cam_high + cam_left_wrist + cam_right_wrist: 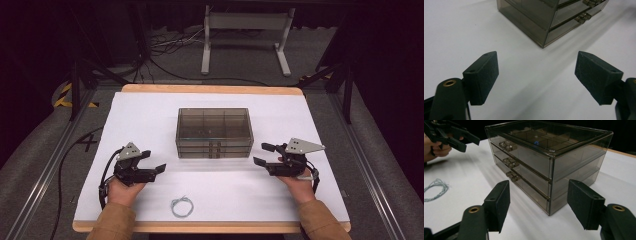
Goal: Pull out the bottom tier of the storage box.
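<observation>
Box (213,132) is sitting mid-table on the white sheet (150,110), a smoky clear chest of three shallow drawers with small handles (509,163) facing the person. Left gripper (156,169) is hovering just left of its front corner, jaws standing wide apart with nothing between them. Right gripper (261,155) is hovering just off the front right corner, its jaws also parted and empty, framing that corner in the right gripper view. String (181,206), a pale loop, is lying near the table's front edge, well apart from both grippers.
</observation>
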The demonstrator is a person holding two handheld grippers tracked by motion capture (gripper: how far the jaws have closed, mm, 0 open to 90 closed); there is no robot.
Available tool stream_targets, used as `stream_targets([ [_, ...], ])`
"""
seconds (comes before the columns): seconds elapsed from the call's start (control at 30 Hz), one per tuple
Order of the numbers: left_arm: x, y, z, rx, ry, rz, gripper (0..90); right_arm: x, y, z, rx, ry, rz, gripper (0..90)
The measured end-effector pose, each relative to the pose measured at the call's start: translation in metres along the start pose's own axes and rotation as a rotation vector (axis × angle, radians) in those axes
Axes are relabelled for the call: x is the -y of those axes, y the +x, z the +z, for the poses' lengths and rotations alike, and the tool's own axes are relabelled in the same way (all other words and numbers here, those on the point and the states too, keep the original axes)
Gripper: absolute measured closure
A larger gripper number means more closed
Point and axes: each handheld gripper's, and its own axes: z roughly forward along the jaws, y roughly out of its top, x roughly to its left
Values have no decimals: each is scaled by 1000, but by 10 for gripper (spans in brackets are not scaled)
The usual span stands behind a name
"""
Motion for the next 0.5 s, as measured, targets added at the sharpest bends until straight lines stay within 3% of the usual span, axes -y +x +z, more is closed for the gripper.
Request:
stream_targets([
  [0.1,0,0,0,-2,0,-1,200,3,-1,-1,-16,-31,1,371],
  [0.37,2,3,0,1,0,-6,202,8,0,3,-19,-42,-18,400],
  [0.5,3,4,0,-3,-6,-4,204,12,4,5,-16,-97,-20,406],
])
